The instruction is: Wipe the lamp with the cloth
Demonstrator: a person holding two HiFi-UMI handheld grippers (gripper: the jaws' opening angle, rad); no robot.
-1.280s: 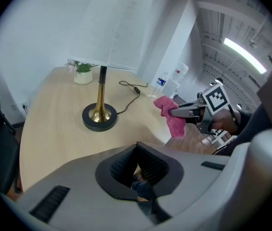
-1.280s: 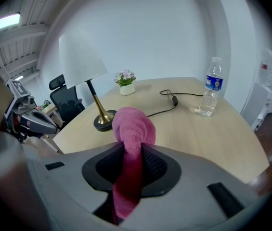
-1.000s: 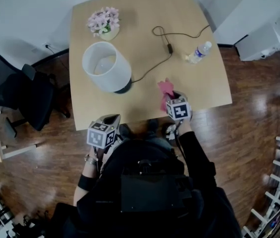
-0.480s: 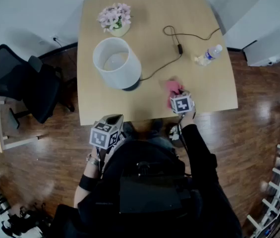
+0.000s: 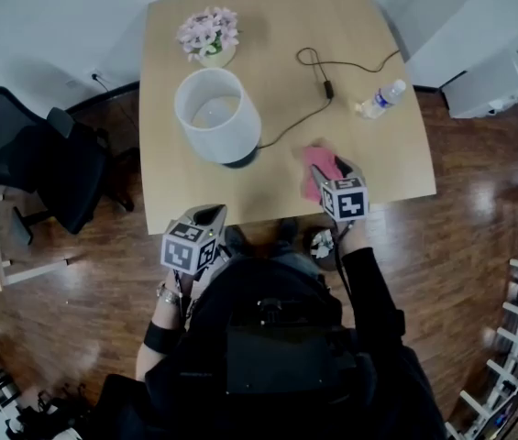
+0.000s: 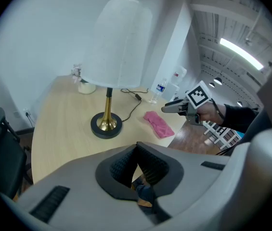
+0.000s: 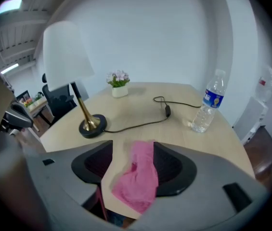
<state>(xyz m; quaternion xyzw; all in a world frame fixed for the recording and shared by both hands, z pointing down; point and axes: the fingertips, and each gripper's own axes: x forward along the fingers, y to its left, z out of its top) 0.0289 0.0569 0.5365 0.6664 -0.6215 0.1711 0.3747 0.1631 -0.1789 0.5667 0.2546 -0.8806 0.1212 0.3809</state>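
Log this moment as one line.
right tool: just opened, above pink cloth lying on wooden table | left tool: shut, empty | white-shaded brass lamp: untouched

The table is pale wood with a smooth, matt top that throws back little light. Around it the floor is dark wood, polished to a gloss with bright patches of reflection. On the lamp, the shade is white and matt, either cloth or paper; I cannot tell which. Its stem is shiny brass-coloured metal, standing on a dull black base. The cloth near the right edge is pink, soft and slightly fuzzy. Far right, the bottle is clear glossy plastic. The cord is smooth and black. The chair on the left is matt black. The left gripper has a matt grey plastic shell and black ribbed pads.
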